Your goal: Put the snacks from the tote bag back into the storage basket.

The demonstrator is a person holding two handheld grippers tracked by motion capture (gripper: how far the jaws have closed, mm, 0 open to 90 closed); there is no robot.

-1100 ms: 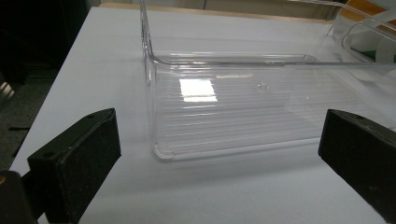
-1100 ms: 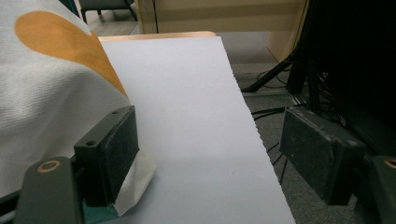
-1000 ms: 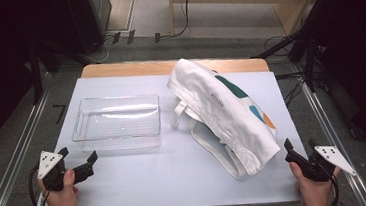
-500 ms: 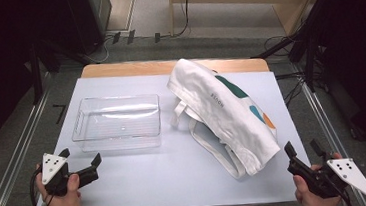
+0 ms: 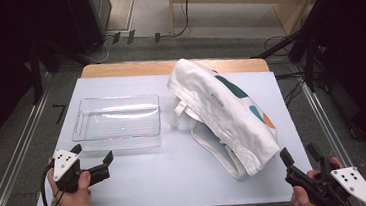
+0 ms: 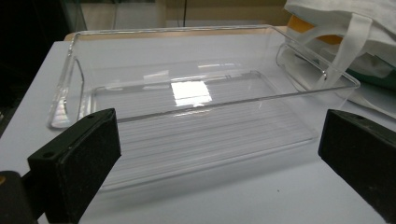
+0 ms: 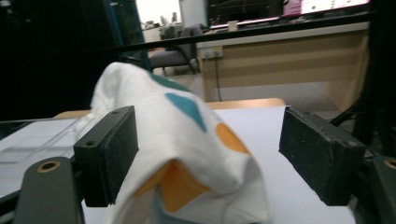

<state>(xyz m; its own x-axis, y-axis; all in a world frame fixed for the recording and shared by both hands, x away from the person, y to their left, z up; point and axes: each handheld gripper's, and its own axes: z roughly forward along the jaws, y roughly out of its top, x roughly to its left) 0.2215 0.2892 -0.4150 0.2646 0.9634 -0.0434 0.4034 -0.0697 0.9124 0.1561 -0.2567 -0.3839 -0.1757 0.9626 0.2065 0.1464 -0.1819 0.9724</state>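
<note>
Both grippers back; tray (image 5: 117, 123) beside bag (image 5: 227, 111).

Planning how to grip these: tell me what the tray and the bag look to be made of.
Tray: clear, glossy, rigid plastic by the look; the table shows through it and light glints off its floor.
Bag: white woven cloth, probably cotton canvas; matte, creased and slumped, with printed colour patches.

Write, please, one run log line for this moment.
left gripper: open, near clear tray | right gripper: open, near white tote bag | bag: lying on table, not held
</note>
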